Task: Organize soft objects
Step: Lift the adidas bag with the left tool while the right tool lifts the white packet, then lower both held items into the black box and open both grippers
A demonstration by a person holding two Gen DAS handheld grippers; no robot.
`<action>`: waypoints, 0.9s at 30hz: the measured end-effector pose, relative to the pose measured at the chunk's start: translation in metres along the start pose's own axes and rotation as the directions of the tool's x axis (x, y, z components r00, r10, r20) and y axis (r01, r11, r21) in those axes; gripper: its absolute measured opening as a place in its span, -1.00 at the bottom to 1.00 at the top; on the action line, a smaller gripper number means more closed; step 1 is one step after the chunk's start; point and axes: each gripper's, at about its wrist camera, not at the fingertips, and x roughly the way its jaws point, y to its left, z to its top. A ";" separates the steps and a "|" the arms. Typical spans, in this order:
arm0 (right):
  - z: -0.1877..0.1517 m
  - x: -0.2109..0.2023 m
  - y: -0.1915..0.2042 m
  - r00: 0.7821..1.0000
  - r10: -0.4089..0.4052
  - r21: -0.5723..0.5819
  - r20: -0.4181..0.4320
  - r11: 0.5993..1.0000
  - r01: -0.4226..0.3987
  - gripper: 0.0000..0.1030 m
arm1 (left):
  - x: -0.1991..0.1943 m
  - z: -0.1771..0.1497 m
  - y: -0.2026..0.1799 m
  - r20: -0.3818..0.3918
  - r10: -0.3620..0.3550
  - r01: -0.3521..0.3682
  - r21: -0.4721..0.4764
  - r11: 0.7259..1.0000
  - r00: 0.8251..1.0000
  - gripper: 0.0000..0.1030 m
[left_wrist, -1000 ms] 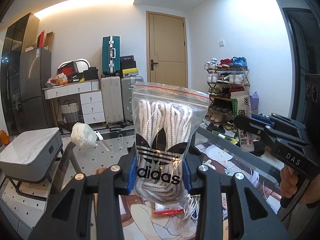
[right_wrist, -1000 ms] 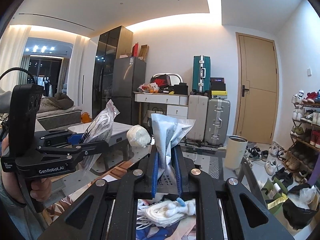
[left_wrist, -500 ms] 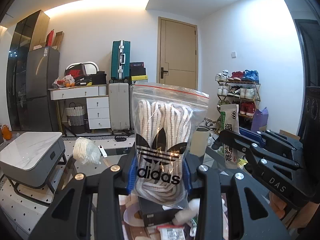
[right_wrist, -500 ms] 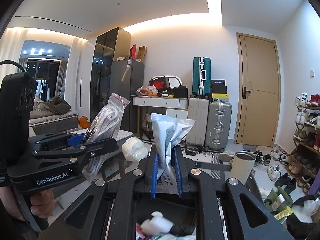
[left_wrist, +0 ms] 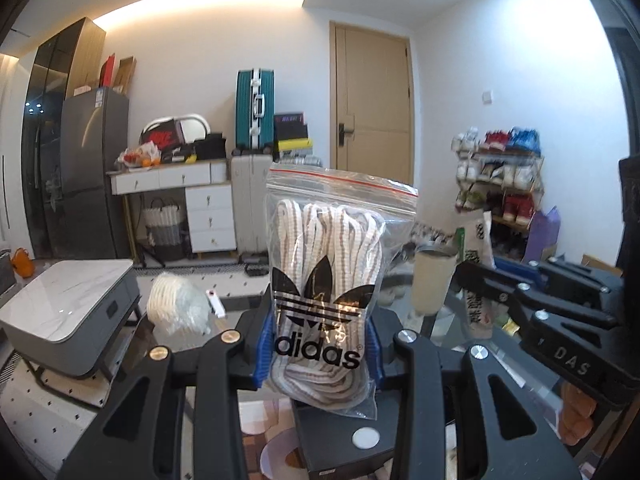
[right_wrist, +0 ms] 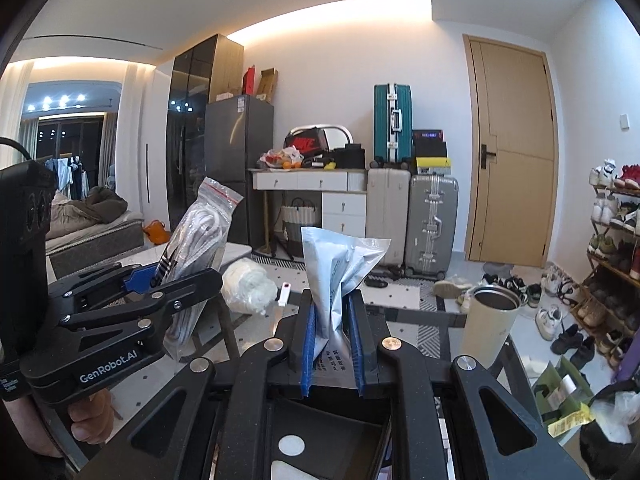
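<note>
In the left wrist view, the left gripper [left_wrist: 320, 350] holds a clear zip bag of white laces [left_wrist: 334, 280] upright, its blue-padded fingers [left_wrist: 264, 350] pressed against the lower sides of the bag where the black logo is printed; the red-striped seal stands at the top. Beyond it on the glass surface [left_wrist: 236, 316] lies a white bundle in plastic wrap [left_wrist: 178, 308] with a small white stick [left_wrist: 214, 302] just beside it, and a cream cup [left_wrist: 432, 282] stands to the right. The right gripper [left_wrist: 560, 312] shows at the right edge, seen from the side. A dark box with a white dot [left_wrist: 348, 436] sits low below the bag. In the right wrist view, the right gripper [right_wrist: 332, 340] pinches a crumpled pale blue packet [right_wrist: 336, 280] between its narrow-set fingers [right_wrist: 308, 344], the packet standing up with its top flaring out. To the left, the left gripper [right_wrist: 160, 292] holds the bag of laces [right_wrist: 196, 248] tilted, raised above the surface [right_wrist: 400, 312]. The white bundle [right_wrist: 246, 286] and the stick [right_wrist: 283, 292] lie between the two grippers, farther back, and the cream cup [right_wrist: 490, 326] stands at the right near the surface's edge
</note>
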 end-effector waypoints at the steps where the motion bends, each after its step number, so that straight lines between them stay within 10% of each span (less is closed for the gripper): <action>1: -0.001 0.005 0.000 1.000 0.002 0.002 -0.028 1.000 -0.002 -0.73 | 0.004 -0.001 -0.001 -0.024 0.011 -0.010 0.006 1.000 1.000 -0.29; 11: -0.041 0.071 -0.016 0.933 0.066 0.047 -0.354 0.998 -0.052 -0.73 | 0.063 -0.032 -0.009 -0.373 -0.098 0.076 -0.074 0.994 0.922 -0.30; 27: -0.091 0.118 -0.033 0.811 0.079 0.103 -0.580 0.994 -0.022 -0.72 | 0.088 -0.075 -0.022 -0.547 -0.125 0.075 -0.113 0.991 0.828 -0.31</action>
